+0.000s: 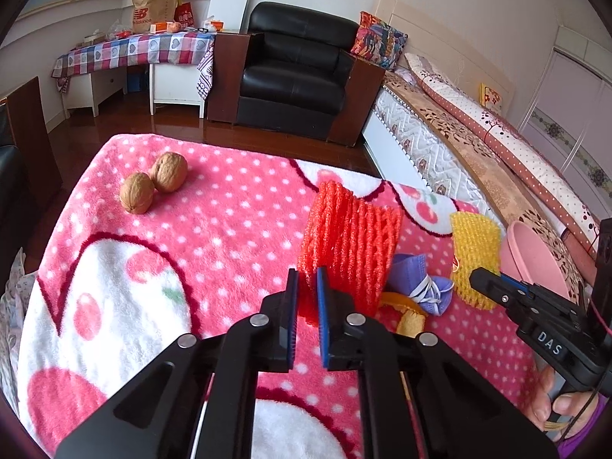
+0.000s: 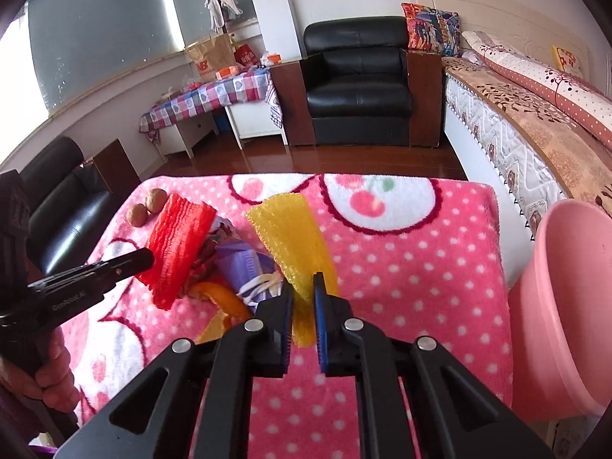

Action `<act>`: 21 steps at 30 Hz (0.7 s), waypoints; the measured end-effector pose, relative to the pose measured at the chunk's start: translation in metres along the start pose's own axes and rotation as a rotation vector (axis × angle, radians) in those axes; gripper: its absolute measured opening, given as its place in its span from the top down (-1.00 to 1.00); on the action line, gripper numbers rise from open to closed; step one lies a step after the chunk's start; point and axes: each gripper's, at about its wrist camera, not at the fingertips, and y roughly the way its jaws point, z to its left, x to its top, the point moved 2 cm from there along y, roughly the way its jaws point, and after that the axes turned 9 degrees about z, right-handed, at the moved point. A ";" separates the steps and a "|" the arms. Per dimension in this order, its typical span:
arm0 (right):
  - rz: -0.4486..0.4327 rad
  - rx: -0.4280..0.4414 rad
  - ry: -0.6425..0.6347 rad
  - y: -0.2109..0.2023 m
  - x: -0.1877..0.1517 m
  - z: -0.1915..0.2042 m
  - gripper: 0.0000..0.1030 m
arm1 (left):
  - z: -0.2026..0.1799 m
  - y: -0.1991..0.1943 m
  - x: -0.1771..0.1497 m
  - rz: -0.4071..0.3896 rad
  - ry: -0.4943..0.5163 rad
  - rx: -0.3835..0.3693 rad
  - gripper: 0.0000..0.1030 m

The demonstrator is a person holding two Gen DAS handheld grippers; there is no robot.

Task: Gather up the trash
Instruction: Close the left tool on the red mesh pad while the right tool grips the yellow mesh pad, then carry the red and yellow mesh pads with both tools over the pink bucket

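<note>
My left gripper (image 1: 307,281) is shut on the near edge of a red foam fruit net (image 1: 350,244), which stands up from the pink dotted blanket (image 1: 229,237). My right gripper (image 2: 303,287) is shut on the lower end of a yellow foam fruit net (image 2: 292,237), lifted above the blanket (image 2: 413,267). Between the two nets lie a crumpled purple face mask (image 1: 417,283) and orange peel (image 1: 405,311). In the right wrist view the red net (image 2: 178,241), mask (image 2: 244,267) and peel (image 2: 225,298) sit left of my fingers.
Two walnuts (image 1: 153,185) rest at the blanket's far left. A pink plastic basin (image 2: 573,298) stands beyond the blanket's right edge, beside a bed (image 2: 535,126). A black armchair (image 1: 298,72) and a checked-cloth table (image 1: 134,51) stand behind. A hand (image 2: 49,375) holds the left gripper.
</note>
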 end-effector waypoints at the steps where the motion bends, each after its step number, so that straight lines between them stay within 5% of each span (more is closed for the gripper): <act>1: -0.008 0.010 0.010 -0.004 -0.001 0.001 0.82 | 0.000 -0.004 0.000 -0.007 -0.003 -0.002 0.84; 21: -0.089 0.113 0.107 -0.069 -0.032 0.024 0.82 | -0.014 -0.064 -0.005 -0.103 -0.010 -0.049 0.84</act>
